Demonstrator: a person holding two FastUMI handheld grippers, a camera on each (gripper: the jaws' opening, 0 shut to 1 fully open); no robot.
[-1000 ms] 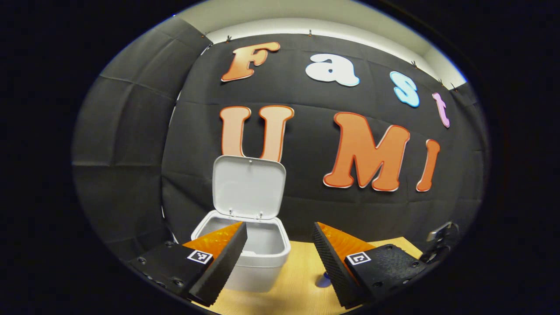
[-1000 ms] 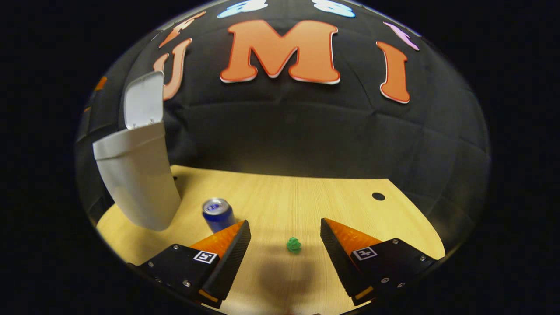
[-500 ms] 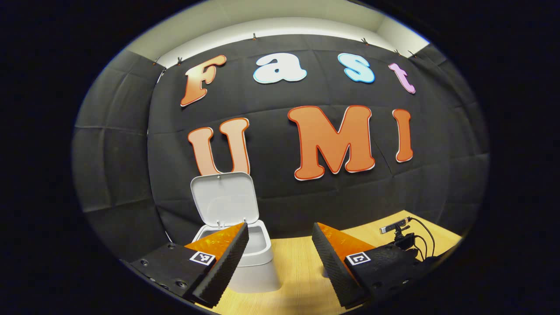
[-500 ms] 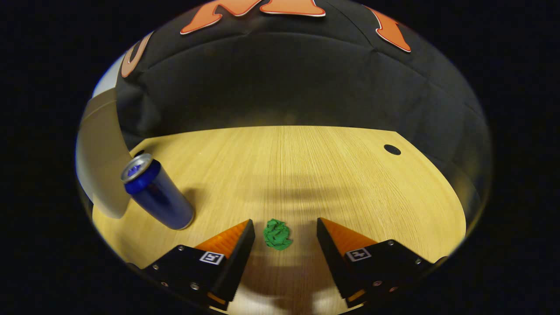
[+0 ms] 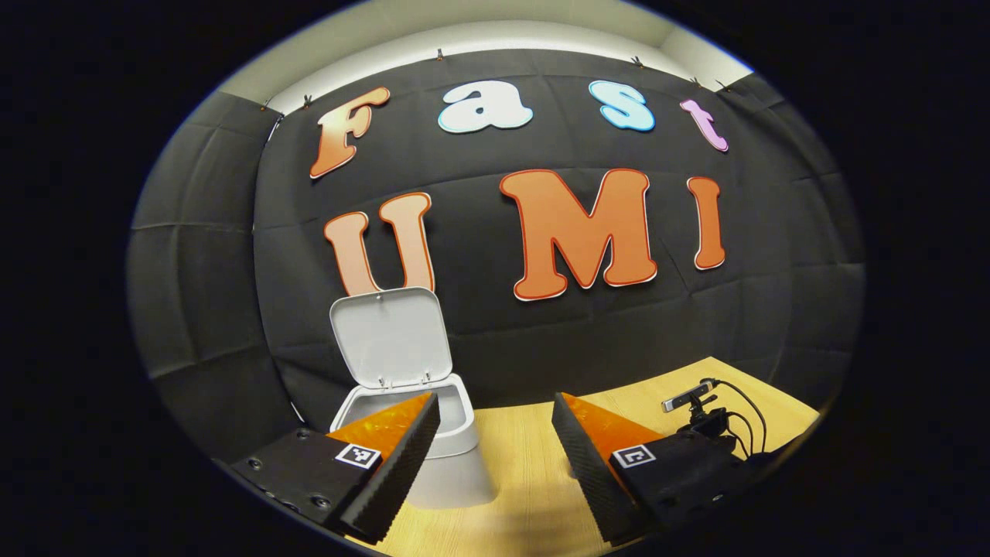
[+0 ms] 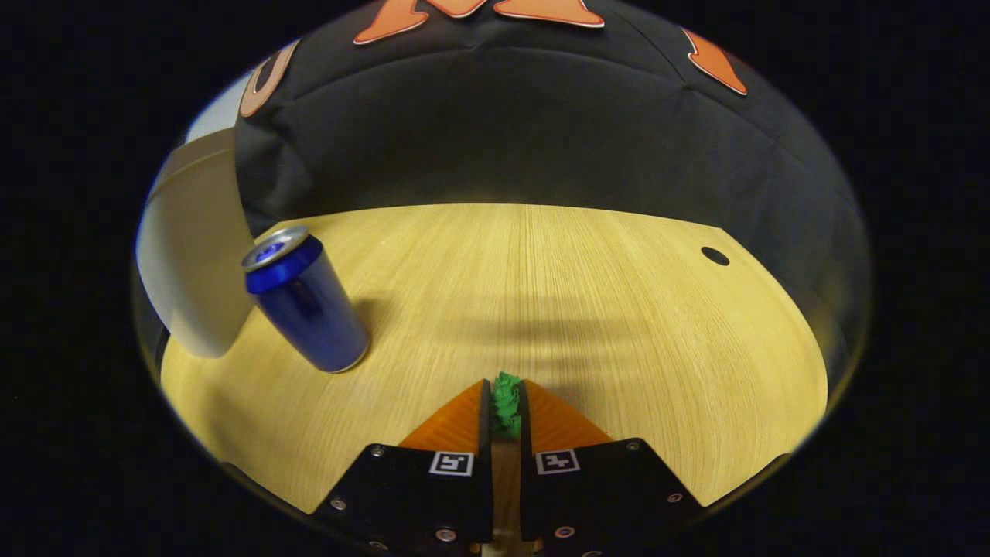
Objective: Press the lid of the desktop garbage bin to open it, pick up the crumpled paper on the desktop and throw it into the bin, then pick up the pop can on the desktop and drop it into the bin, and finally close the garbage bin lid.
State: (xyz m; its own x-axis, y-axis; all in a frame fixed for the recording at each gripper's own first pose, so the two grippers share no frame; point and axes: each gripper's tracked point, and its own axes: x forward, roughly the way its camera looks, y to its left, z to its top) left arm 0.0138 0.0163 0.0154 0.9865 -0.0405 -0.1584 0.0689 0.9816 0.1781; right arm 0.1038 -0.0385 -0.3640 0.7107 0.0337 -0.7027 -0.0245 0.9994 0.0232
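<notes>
In the left gripper view, the left claw [image 5: 495, 441] hangs spread wide with nothing in it, above the wooden desk [image 5: 534, 480]. The small white garbage bin [image 5: 452, 468] stands on the desk at the far left, and its lid [image 5: 390, 338] stands straight up. The bin is smooth, hard plastic with round corners. A little black camera [image 5: 688, 398] with wires sits at the far right.

In the right gripper view, the right claw [image 6: 506, 414] is clenched on the green crumpled paper [image 6: 506, 402], low over the desk. The paper looks light and squashy, so a gentle pinch across its middle should hold it. The blue pop can [image 6: 305, 309] stands near the bin's white wall [image 6: 193, 255] on the left. It is round, shiny and likely slippery, so it is best held around its middle.
</notes>
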